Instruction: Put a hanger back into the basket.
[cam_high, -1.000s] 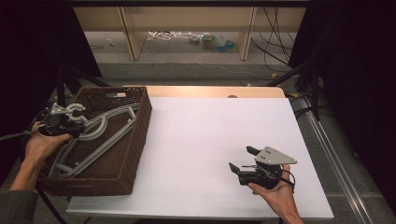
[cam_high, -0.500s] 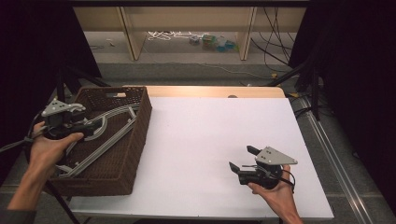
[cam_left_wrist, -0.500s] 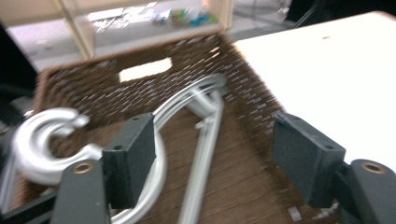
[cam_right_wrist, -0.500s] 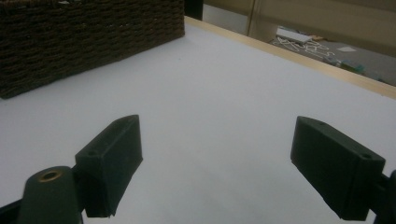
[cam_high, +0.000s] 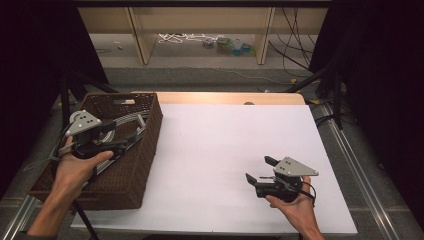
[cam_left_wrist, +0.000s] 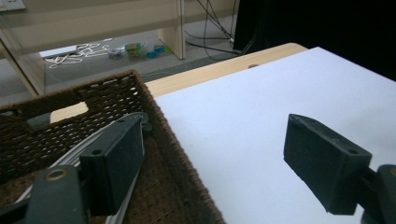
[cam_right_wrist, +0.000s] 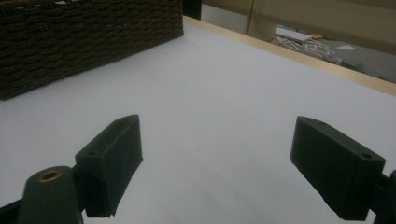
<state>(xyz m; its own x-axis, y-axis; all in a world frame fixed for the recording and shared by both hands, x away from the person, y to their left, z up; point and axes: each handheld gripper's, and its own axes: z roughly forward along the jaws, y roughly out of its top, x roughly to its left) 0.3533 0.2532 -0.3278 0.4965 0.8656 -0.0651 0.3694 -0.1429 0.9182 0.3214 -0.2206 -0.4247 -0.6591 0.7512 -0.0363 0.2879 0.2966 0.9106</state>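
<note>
A brown wicker basket (cam_high: 136, 175) stands on the left of the white tabletop (cam_high: 225, 135). Grey curved metal pieces (cam_high: 131, 121) lie inside it. My left gripper (cam_high: 122, 141) hovers over the basket, pointing right across its rim (cam_left_wrist: 159, 116). Its jaws have just been opening and now stand wide with nothing between them (cam_left_wrist: 215, 135). One grey piece (cam_left_wrist: 74, 151) runs just behind its left jaw. My right gripper (cam_high: 259, 169) rests low near the table's front right. It is open and holds nothing (cam_right_wrist: 219, 130), facing the basket's wall (cam_right_wrist: 93, 37).
A wooden strip (cam_high: 225, 98) edges the far side of the table. Behind it stand low shelves with cables and small items on the floor (cam_high: 220, 42). Dark stand legs (cam_high: 320, 75) rise at the back right, and metal rails (cam_high: 360, 165) line the table's right side.
The left gripper has lifted off the grey pieces in the basket and moved right, and its jaws have spread apart. The right gripper has stayed put.
</note>
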